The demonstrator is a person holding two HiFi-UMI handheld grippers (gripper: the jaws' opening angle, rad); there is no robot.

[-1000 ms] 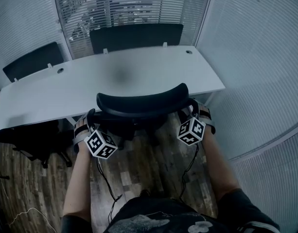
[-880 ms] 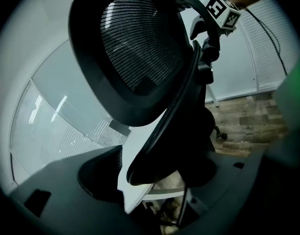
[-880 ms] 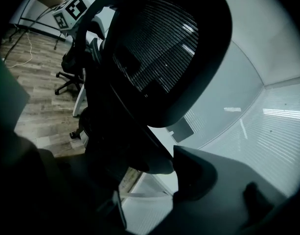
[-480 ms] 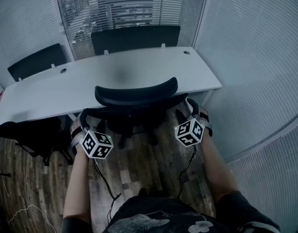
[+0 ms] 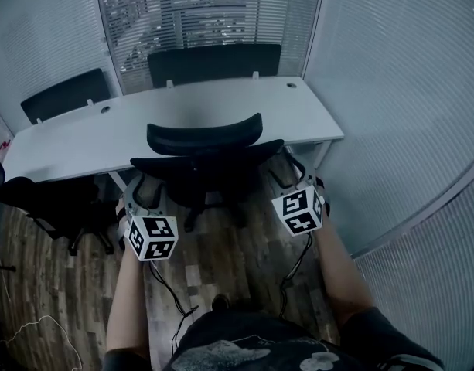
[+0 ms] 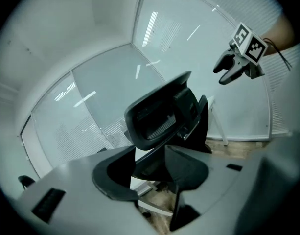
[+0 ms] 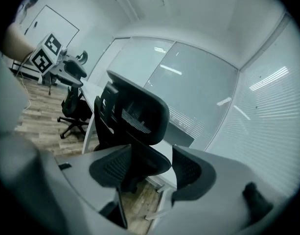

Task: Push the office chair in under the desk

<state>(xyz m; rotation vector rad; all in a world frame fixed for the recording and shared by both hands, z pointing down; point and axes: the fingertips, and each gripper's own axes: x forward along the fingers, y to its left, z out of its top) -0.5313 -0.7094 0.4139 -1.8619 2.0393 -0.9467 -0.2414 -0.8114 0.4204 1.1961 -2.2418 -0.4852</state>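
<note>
Chair (image 5: 204, 139) has rolled further in toward the counter (image 5: 74, 145) over the last second, and its back is now free of both pairs of jaws

Head view: chair sits at the counter's near edge, backrest overlapping the top; left hand-held gripper (image 5: 141, 195) and right hand-held gripper (image 5: 288, 175) flank it just behind, apart from it. Left gripper view: left hand-held gripper (image 6: 149, 154) has jaws apart and closing, nothing pressed between them, chair (image 6: 159, 114) ahead, right hand-held gripper (image 6: 233, 70) at upper right. Right gripper view: right hand-held gripper (image 7: 152, 166) has jaws wide apart and empty, chair (image 7: 137, 114) just beyond
</note>
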